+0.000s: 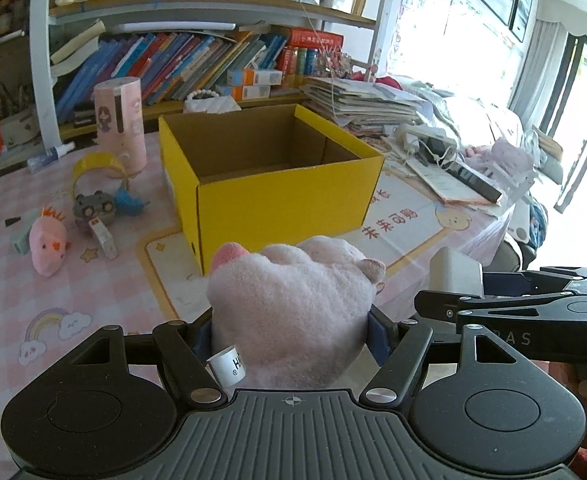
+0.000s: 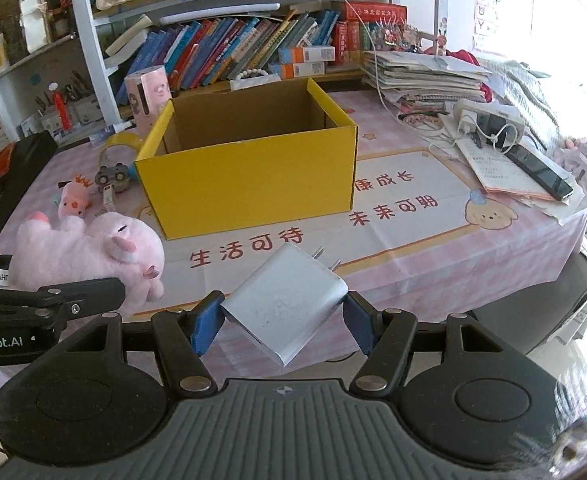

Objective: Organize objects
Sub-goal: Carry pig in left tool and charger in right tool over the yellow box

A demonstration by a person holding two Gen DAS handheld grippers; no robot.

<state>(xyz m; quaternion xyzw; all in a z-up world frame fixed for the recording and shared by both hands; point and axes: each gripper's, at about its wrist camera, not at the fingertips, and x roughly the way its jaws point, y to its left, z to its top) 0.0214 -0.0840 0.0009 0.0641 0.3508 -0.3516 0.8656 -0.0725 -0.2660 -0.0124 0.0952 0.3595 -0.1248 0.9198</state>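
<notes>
An open yellow cardboard box point(image 1: 277, 196) stands in the middle of the table; its inside looks empty, and it also shows in the right wrist view point(image 2: 249, 188). My left gripper point(image 1: 293, 332) is shut on a pink plush pig point(image 1: 293, 304), held in front of the box; the pig also shows in the right wrist view point(image 2: 89, 252). My right gripper point(image 2: 281, 320) is shut on a white wall charger point(image 2: 289, 300) with two prongs pointing at the box. The charger shows at right in the left wrist view point(image 1: 455, 272).
Left of the box lie a small pink plush bird point(image 1: 47, 246), a grey toy car point(image 1: 93, 208), a yellow tape roll point(image 1: 97, 166) and a pink cylinder point(image 1: 121, 124). Papers, a power strip point(image 2: 489, 120) and a phone point(image 2: 541, 172) crowd the right side. Bookshelves stand behind.
</notes>
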